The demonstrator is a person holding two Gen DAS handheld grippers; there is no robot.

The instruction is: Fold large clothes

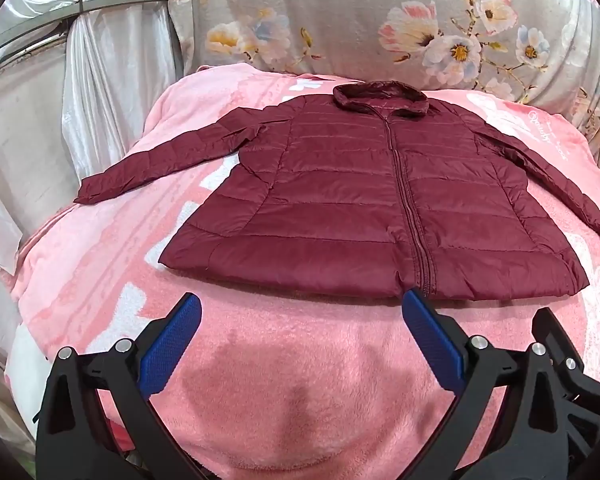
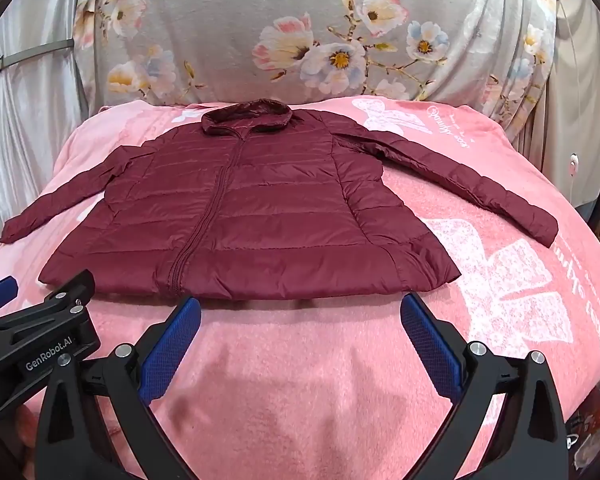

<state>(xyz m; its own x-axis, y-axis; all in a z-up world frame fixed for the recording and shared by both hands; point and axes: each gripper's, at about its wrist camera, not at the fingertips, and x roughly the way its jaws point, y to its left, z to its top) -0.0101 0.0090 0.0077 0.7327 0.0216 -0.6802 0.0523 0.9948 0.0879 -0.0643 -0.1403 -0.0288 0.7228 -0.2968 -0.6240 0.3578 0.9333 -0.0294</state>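
Left gripper [image 1: 302, 300]: jaws spread wide, nothing between them. Its blue pads [image 1: 172, 344] hang over bare blanket [image 1: 284, 380] just short of the jacket hem; the right-hand pad tip sits at the foot of the zip, though whether it touches the cloth cannot be told. Right gripper [image 2: 300, 302]: likewise spread wide and holding nothing, its blue pads [image 2: 430, 346] over the blanket just before the hem. The two grippers stand side by side, each showing at the edge of the other's view.

Jacket [image 1: 380, 208]: maroon, quilted, lying flat and front-up in the middle of the blanket, zip [image 1: 410, 216] closed, collar [image 1: 380, 98] at the far end, hem nearest the grippers. Both sleeves are spread outward and down; the left sleeve [image 1: 160, 164] reaches toward the blanket's left edge, the right sleeve [image 2: 460, 176] lies across the white print.

Writing: the side of the left gripper, seen from the right wrist view, reads "GenRobot.AI" [image 2: 48, 356] in white on black. The pink blanket carries white bow-shaped prints [image 2: 512, 284] with script lettering beside them, upside down from here and too small to read with certainty.

Surroundings: a grey floral cloth [image 2: 300, 32] rises behind the blanket; a pale satin curtain [image 1: 100, 60] hangs at the left.
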